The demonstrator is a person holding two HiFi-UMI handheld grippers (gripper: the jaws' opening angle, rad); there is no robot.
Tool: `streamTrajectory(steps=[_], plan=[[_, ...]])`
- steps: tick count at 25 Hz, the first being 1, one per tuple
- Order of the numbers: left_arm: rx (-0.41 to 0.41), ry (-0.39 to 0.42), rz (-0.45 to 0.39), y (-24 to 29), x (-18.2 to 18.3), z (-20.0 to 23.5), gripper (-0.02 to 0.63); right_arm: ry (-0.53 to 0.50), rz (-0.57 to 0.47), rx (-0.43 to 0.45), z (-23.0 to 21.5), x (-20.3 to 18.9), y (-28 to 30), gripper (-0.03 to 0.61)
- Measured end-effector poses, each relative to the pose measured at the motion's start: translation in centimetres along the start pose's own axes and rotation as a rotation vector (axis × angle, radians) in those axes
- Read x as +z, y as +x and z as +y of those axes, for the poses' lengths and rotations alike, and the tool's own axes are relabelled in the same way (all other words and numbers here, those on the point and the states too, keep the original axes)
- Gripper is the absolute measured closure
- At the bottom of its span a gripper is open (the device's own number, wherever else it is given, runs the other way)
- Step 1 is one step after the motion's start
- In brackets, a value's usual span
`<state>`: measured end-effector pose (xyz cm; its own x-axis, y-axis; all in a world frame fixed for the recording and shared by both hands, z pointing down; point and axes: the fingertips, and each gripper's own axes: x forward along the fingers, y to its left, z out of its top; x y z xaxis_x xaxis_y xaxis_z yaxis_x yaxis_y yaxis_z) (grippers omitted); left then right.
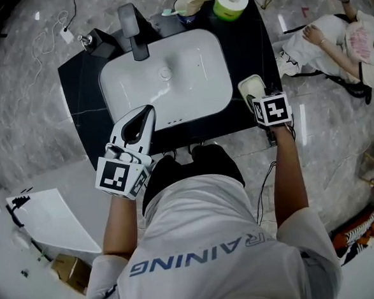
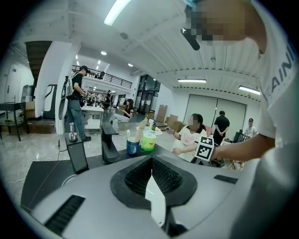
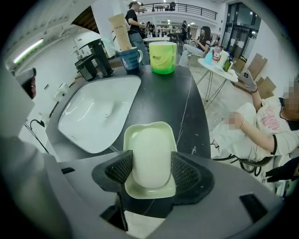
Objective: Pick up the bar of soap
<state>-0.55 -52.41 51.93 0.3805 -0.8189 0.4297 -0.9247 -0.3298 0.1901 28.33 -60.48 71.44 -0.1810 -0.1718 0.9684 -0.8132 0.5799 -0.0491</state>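
As the right gripper (image 3: 150,171) presses its two ribbed pads against the long sides of the bar of soap (image 3: 150,151), the pale bar lies in a light green soap dish (image 3: 145,193) at the lower centre of the right gripper view. The dish sits on a black countertop (image 3: 187,107), just right of the white sink (image 3: 98,116). From the head view, the dish (image 1: 251,83) shows at centre right, near the counter's front right corner, with the right gripper (image 1: 255,98) directly over it. The left gripper (image 1: 147,111) hangs at centre left over the sink's (image 1: 188,69) near left corner. Its jaws are drawn together at the tips and hold nothing, as the left gripper view confirms (image 2: 152,161). A dark faucet (image 1: 132,28) stands at the basin's far edge. A blue mug (image 3: 131,58) and a lime-green container (image 3: 162,57) line the back of the counter at the top of the frame. A seated person (image 1: 346,45) appears at the upper right.
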Motion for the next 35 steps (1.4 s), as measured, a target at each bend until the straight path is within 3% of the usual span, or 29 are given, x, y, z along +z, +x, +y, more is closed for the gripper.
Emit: streamTrajectory(steps=[17, 35], plan=[[0.011, -0.016, -0.001, 0.2, -0.3, 0.6, 0.606, -0.023, 0.088, -0.001, -0.2, 0.5, 0.7, 0.333], [0.000, 0.001, -0.003, -0.2, -0.2, 0.5, 0.606, -0.043, -0.054, -0.001, -0.4, 0.9, -0.6, 0.328]])
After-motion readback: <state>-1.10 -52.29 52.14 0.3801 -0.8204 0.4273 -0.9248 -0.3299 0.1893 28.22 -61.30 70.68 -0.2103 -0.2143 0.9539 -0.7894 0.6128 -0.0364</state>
